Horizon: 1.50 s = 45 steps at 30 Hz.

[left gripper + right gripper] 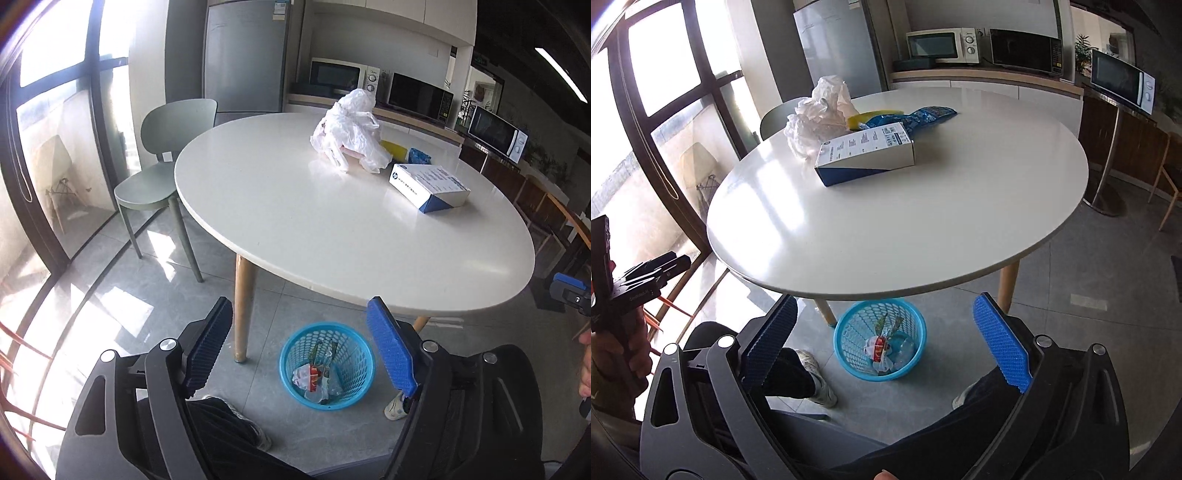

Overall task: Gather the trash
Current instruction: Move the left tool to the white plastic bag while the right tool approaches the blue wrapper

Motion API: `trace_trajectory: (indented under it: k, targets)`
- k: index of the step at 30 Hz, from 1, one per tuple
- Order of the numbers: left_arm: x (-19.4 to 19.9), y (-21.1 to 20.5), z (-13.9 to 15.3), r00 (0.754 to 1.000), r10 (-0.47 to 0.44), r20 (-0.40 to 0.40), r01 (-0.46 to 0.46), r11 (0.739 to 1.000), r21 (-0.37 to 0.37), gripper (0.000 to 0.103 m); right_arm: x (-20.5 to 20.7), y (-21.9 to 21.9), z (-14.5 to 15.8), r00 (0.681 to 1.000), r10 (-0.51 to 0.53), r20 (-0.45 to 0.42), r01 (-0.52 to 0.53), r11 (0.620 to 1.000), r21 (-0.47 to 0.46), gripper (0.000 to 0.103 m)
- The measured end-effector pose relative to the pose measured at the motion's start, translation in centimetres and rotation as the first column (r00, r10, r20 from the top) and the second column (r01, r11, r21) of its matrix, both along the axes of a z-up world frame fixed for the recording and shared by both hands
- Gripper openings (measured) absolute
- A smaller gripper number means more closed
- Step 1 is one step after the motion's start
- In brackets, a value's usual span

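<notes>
From the left wrist camera, the left gripper (299,350) hangs over the floor with its fingers spread wide and nothing between them. Framed in the gap below stands a blue basket (327,366) of open mesh, on the grey tiles beside a wooden leg of the round white surface (295,229). In the basket lies trash (316,376): crumpled wrappers, one red and white, one greenish, and some clear plastic. Up on the surface, well away from the basket, sit one crumpled white plastic bag (351,129), one white and blue box (428,186), a yellow item (394,147) and a blue packet (421,156) behind them. One green chair (162,162) is pushed to the far edge. Three microwaves line the counters behind. The right gripper (570,295) shows only at the picture's right edge.

From the right wrist camera, the right gripper (886,339) likewise has its fingers wide apart and holds nothing. The basket (880,341) stands partly beneath the surface's (905,240) near rim, between the person's two shoes. The bag (820,118), box (866,157), blue packet (916,116) and yellow item (875,112) cluster at the far left of the surface. The left gripper (661,269) appears at the left edge, held in a hand (620,350).
</notes>
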<state>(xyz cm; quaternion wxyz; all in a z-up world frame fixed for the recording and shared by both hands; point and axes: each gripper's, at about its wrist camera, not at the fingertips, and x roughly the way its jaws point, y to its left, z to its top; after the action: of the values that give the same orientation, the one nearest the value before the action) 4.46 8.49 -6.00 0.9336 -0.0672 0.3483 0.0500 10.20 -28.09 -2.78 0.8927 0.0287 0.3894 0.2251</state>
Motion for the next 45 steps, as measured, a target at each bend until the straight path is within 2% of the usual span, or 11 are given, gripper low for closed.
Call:
trace_trajectory:
  k: [8,18,21,29,35,39,45]
  targets:
    - [2.9,0.1,3.8,0.997,0.024,0.068,-0.025,1.0,0.01,0.078,4.3,1.5,5.0,0.997,-0.018,0.073,0.016,1.0,0.017,0.094]
    - [6.9,0.3,5.9,0.996,0.033,0.088,-0.035,0.999,0.024,0.078,10.5,3.9,7.5,0.998,-0.017,0.055,0.015,0.998,0.054,0.094]
    - [8.4,0.9,6.3,0.996,0.033,0.086,-0.034,0.999,0.007,0.078,12.2,4.7,7.8,0.999,-0.007,0.034,0.004,0.996,0.085,0.094]
    - [12.4,0.6,7.2,0.997,-0.002,0.079,0.0,1.0,0.027,0.079,17.1,7.0,7.3,0.999,-0.024,-0.029,0.025,0.999,0.045,0.094]
    - [15.0,0.1,7.3,0.997,-0.015,0.082,0.013,1.0,0.023,0.079,21.0,8.3,6.4,0.993,-0.05,-0.109,0.056,0.997,0.053,0.094]
    - [17.0,0.3,6.8,0.998,-0.015,0.055,0.014,1.0,0.015,0.079,23.1,9.6,5.5,0.987,-0.064,-0.148,0.069,0.997,0.031,0.094]
    - [19.6,0.9,5.8,0.999,-0.043,0.008,0.042,0.999,0.004,0.081,25.9,10.4,3.9,0.971,-0.1,-0.218,0.103,0.995,0.003,0.088]
